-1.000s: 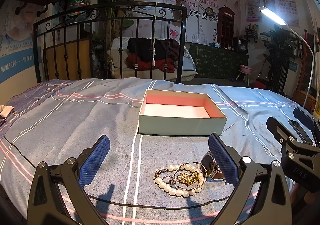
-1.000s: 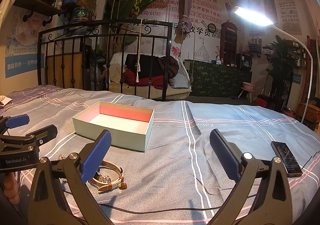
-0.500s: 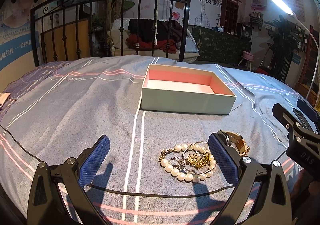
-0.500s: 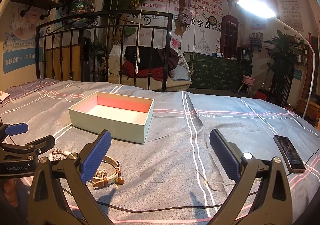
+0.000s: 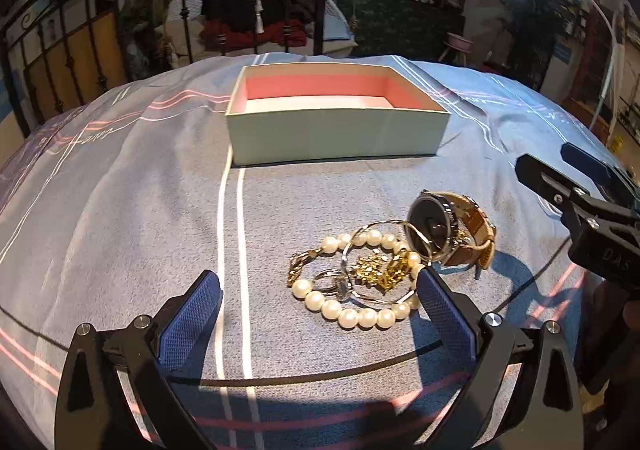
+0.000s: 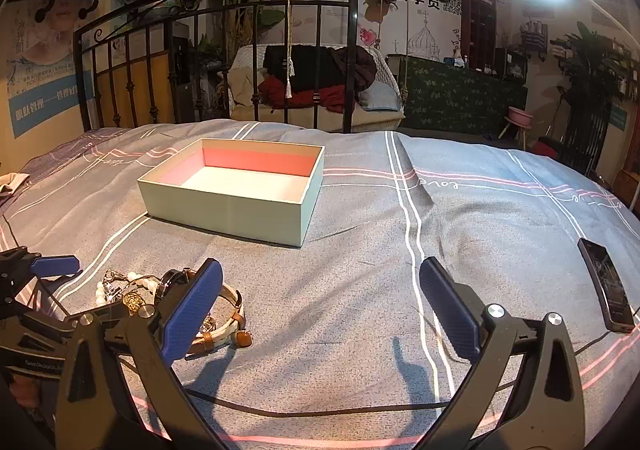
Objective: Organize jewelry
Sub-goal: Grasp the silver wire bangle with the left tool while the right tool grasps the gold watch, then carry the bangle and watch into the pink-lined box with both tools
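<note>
Risk ahead: left gripper [image 5: 318, 292], fingers spread wide, nears the tangled pearl bracelet [image 5: 356, 282] and watch [image 5: 448, 230]; one snagged grab drags everything. Right gripper [image 6: 320, 294] gapes too.

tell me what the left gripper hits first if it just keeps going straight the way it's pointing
Probably the bedspread just left of the pearl bracelet: the open left gripper tilts down at the bed, its right finger beside the pearls. The open box lies farther along; depth is uncertain.

On the bed [image 6: 360, 270], the box [image 5: 336, 134] sits far from the jewelry pile. The pearl bracelet [image 5: 352, 310] lies near, the watch [image 5: 448, 234] touching its right side. A phone [image 6: 606, 286] lies far right.
</note>
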`<state>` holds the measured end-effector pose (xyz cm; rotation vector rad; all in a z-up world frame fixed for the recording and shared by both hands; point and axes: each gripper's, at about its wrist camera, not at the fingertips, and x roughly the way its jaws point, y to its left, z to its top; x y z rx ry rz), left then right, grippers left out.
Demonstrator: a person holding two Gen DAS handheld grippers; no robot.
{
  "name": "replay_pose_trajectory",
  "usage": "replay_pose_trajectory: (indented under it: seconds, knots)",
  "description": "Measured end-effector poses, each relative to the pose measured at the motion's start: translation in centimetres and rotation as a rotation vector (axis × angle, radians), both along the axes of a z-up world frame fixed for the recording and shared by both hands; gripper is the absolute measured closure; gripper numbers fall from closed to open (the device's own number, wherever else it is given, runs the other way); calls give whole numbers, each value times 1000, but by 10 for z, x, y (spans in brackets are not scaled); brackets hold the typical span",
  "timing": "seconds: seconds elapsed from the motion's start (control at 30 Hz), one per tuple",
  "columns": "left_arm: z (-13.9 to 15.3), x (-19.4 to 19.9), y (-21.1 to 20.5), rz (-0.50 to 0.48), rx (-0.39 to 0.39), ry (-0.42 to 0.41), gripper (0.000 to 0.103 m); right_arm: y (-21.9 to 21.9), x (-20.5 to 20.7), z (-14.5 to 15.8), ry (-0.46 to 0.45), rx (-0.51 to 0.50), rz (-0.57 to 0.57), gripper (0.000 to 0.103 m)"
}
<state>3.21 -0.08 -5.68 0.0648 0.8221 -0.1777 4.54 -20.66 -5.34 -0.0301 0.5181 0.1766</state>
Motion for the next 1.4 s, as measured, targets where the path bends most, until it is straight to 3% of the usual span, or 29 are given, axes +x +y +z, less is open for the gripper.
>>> replay_pose_trajectory:
  seconds: [0.2, 0.33, 0.5, 0.57, 0.7, 0.87, 0.93, 1.1, 1.13, 1.4]
  knots:
    - [2, 22, -18, -219, 14, 71, 7, 0, 5, -2, 34, 15, 30, 6]
    - [-5, 38, -25, -346, 9, 126, 17, 6, 12, -7, 91, 1, 75, 6]
    - [-6, 43, -27, -435, -5, 137, 32, 18, 32, -21, 225, -34, 143, 28]
    - [-6, 45, -25, -449, -28, 143, 36, 20, 39, -24, 265, -11, 164, 33]
    - [-5, 47, -21, -467, -65, 154, 37, 21, 51, -27, 316, 12, 171, 34]
    - [-5, 46, -28, -499, -11, 142, 39, 29, 57, -30, 351, -5, 201, 38]
    - [-4, 41, -31, -518, 13, 124, 54, 33, 59, -32, 369, -4, 231, 46]
    - [-3, 33, -29, -525, 32, 88, 55, 50, 60, -32, 385, -59, 298, 72]
    - [-3, 32, -28, -517, 32, 86, 55, 52, 60, -32, 389, -56, 310, 87]
    - [12, 27, -4, -420, -52, 33, 55, 46, 49, -24, 329, -17, 301, 94]
